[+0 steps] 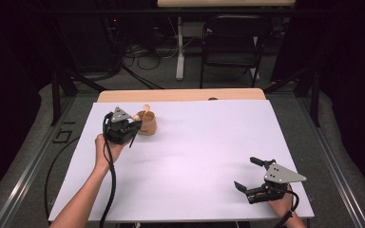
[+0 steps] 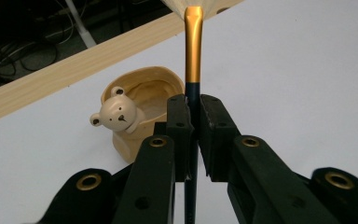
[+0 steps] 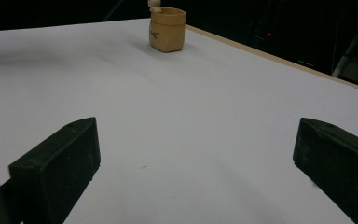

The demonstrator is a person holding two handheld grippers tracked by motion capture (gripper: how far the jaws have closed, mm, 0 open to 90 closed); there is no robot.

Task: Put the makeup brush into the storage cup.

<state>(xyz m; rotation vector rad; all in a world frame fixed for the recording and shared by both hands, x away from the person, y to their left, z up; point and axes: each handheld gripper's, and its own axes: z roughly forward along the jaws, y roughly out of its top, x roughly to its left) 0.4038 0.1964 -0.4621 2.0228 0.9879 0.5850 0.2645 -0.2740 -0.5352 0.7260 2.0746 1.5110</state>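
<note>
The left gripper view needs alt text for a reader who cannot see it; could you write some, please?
The left gripper has its black jaws shut on a brush with a dark handle and gold ferrule. Behind it, a tan pot with a small bear figure stands on the white table.

Brush (image 2: 193, 42) head cut off above

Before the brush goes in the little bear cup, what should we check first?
1. Left gripper shut on the thin brush with the gold ferrule and dark handle: ok.
2. Tan pot with a small bear figure on its rim upright on the white board: ok.
3. Pot's mouth free: ok.
4. Brush lined up over the mouth: not ok, it stands beside it.
5. Right gripper open, well away from the pot: ok.
</note>
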